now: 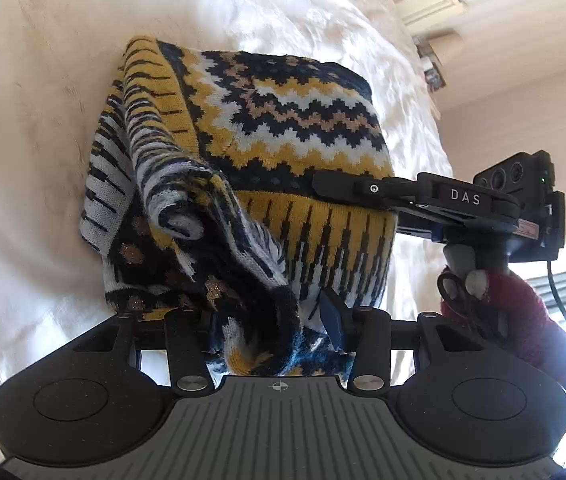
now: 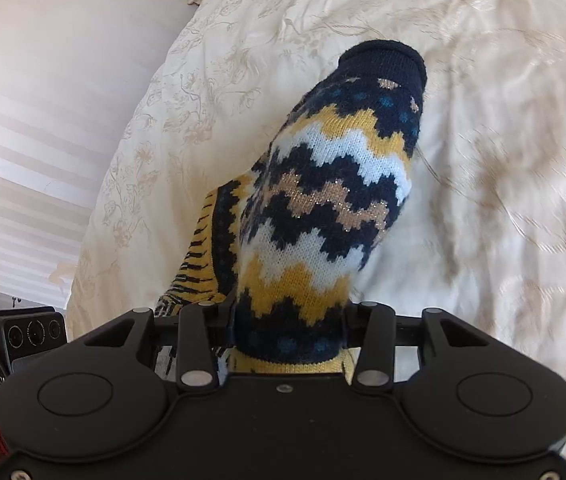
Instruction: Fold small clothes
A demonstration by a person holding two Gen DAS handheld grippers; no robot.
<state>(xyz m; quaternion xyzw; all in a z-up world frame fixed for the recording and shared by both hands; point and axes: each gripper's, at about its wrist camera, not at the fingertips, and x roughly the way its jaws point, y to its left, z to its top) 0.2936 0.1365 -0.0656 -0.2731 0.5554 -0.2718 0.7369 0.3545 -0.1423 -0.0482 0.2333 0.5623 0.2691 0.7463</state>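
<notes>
1. The sweater (image 1: 283,128) lies on the bed (image 1: 43,80), ahead of the left gripper (image 1: 275,320) and spread out beyond its fingers.
2. A bunched edge of the sweater sits between the left gripper's fingers (image 1: 333,316), draping toward the left side.
3. The right gripper (image 1: 335,186) reaches in from the right of the left fingers, its tip on the sweater's right edge.
4. A hand (image 1: 483,292) sits under the right gripper, to the right of the sweater.
5. In the right wrist view, a sleeve (image 2: 335,184) runs forward from between the right gripper's fingers, off the bed behind it.
6. The sweater's body hangs left of those fingers, lower down.
7. The left gripper's camera block (image 2: 31,336) sits far left of them.
</notes>
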